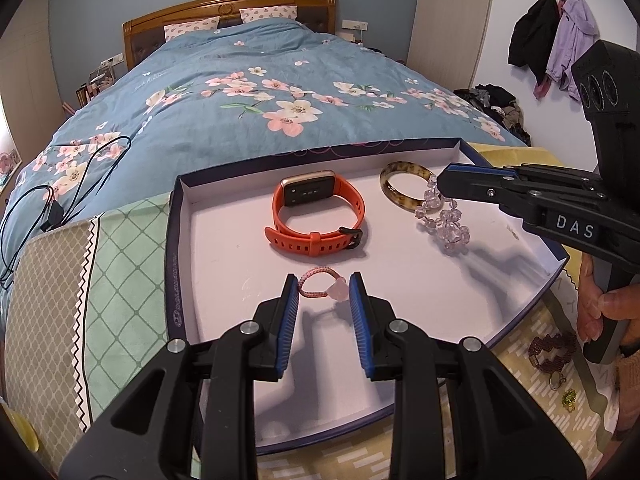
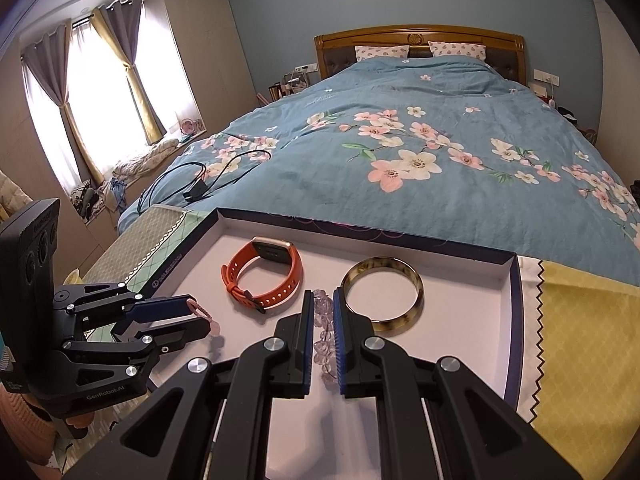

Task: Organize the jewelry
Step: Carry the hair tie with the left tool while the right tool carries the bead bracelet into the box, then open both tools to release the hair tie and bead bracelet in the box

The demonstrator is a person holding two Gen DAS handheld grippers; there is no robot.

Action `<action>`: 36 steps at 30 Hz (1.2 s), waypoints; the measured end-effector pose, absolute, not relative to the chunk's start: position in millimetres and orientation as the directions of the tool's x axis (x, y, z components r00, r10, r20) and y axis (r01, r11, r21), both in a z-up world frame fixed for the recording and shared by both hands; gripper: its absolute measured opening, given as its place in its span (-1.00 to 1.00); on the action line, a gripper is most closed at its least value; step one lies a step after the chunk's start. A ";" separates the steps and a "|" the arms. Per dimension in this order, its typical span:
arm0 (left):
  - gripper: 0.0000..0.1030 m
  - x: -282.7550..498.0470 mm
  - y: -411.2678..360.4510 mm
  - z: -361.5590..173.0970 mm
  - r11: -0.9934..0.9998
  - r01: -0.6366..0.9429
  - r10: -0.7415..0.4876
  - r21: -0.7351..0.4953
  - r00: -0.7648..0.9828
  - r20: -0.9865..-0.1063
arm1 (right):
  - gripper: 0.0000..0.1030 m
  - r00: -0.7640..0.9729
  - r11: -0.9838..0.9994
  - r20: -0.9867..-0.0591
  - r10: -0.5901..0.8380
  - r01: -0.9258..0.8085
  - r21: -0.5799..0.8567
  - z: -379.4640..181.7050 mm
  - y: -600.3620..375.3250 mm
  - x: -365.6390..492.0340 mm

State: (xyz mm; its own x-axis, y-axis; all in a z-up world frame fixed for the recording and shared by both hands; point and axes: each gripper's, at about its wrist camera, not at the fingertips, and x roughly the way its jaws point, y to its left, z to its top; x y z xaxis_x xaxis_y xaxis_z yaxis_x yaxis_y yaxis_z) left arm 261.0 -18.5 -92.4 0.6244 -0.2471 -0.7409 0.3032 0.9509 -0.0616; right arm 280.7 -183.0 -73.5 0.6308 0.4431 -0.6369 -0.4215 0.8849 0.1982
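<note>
Both jaws are engaged. On the left gripper [image 1: 324,286] the jaws pinch a small pink cord ring with a pale pink stone [image 1: 320,289], the blue pads [image 1: 290,320] bearing on either side of the loop. On the right gripper [image 1: 440,179] the jaws are pressed nearly together on a clear crystal bead bracelet [image 1: 440,216], which drapes from the tips and trails down toward the floor of the tray.

Each piece hangs over the white interior of the shallow box tray [image 1: 224,248], which sits on patterned cloths at the foot of the bed [image 1: 240,92]. Whether the ring touches the tray floor cannot be told; a shadow beneath it suggests a small gap.

Two items already lie in the tray along its far side: an orange smartwatch [image 1: 318,212] with strap buckled, and a tortoiseshell bangle [image 1: 404,190] just beside the bead bracelet. They lie apart from each other, presumably so no piece tangles with another.

Outside the tray, near the hand [image 1: 596,308] holding the right gripper, a dark beaded bracelet [image 1: 550,350] and smaller trinkets await transfer.
</note>
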 end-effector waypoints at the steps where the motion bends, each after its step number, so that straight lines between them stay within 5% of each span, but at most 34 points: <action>1: -0.49 261.6 -19.1 -92.8 0.951 0.304 -0.246 -0.060 0.624 -0.742 | -0.85 0.630 0.885 -0.638 0.443 -0.422 0.198 -73.8 -182.4 281.2; 36: -0.45 274.3 -15.7 -99.5 0.956 0.285 -0.240 -0.075 0.608 -0.757 | -0.76 0.604 0.885 -0.668 0.434 -0.425 0.191 -85.6 -175.3 286.6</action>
